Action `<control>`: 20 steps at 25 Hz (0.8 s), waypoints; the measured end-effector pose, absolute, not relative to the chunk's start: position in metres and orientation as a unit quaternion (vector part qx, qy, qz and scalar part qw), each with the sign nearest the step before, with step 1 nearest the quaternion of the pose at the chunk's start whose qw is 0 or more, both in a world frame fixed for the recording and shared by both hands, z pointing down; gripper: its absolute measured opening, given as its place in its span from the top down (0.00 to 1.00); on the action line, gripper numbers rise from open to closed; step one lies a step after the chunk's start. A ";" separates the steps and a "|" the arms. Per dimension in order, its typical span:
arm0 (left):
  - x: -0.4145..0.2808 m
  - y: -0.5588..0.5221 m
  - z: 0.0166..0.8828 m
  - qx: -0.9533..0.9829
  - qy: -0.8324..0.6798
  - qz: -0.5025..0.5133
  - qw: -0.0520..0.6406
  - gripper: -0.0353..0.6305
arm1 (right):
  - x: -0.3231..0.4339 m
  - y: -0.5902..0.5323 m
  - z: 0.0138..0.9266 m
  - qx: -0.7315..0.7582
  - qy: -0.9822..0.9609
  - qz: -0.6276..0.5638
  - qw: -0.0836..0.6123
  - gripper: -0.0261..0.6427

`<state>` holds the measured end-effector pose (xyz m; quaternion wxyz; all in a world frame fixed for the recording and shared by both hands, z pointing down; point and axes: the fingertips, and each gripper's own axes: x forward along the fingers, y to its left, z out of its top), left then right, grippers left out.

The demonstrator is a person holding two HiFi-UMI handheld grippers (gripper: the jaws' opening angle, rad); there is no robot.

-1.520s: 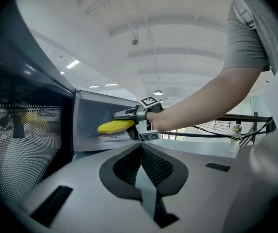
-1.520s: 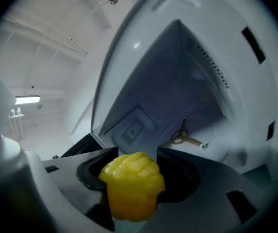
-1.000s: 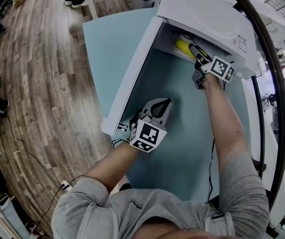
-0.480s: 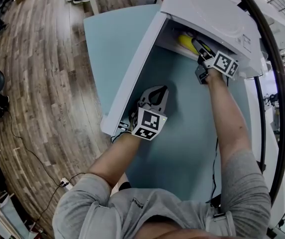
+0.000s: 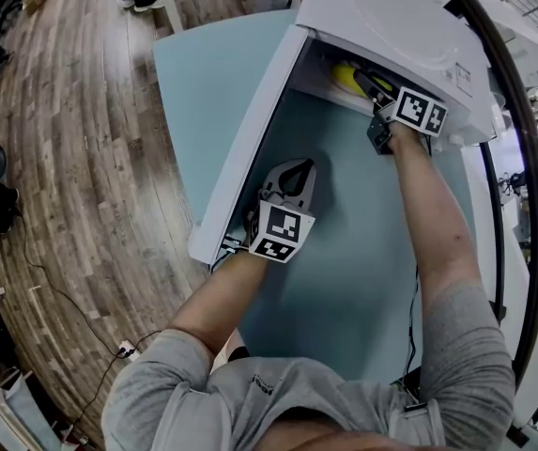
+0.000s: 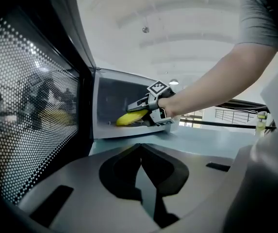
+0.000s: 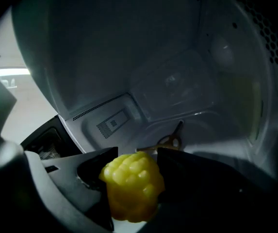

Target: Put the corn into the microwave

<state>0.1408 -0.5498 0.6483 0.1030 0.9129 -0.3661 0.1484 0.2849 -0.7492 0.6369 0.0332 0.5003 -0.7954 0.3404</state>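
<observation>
The white microwave stands at the back of the teal table, its door swung wide open toward me. My right gripper reaches into the opening, shut on the yellow corn. In the right gripper view the corn sits clamped between the dark jaws of that gripper, above the glass turntable. My left gripper hovers beside the inner face of the door, jaws shut with nothing in them. From the left gripper I see the mesh door and the corn.
Wooden floor lies off the table's left edge, below the open door. A black cable runs along the table's right side. The microwave's back and side walls close around the right gripper.
My left gripper has shifted a little closer to the open door. The right gripper has rolled slightly in the microwave mouth, still gripping the corn.
</observation>
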 end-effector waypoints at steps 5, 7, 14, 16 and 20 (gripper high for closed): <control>0.140 -0.553 0.650 0.912 -0.367 0.148 0.104 0.92 | 0.283 -0.750 0.638 0.503 -0.799 0.327 0.048 0.57; 0.141 -0.553 0.649 0.913 -0.366 0.149 0.104 0.92 | 0.284 -0.751 0.638 0.507 -0.798 0.322 0.056 0.56; 0.142 -0.553 0.651 0.912 -0.367 0.149 0.108 0.92 | 0.285 -0.753 0.643 0.507 -0.801 0.304 0.094 0.57; 0.142 -0.553 0.651 0.912 -0.367 0.149 0.108 0.92 | 0.282 -0.752 0.646 0.506 -0.805 0.286 0.118 0.57; 0.142 -0.553 0.652 0.911 -0.367 0.150 0.108 0.92 | 0.274 -0.749 0.654 0.504 -0.809 0.241 0.183 0.57</control>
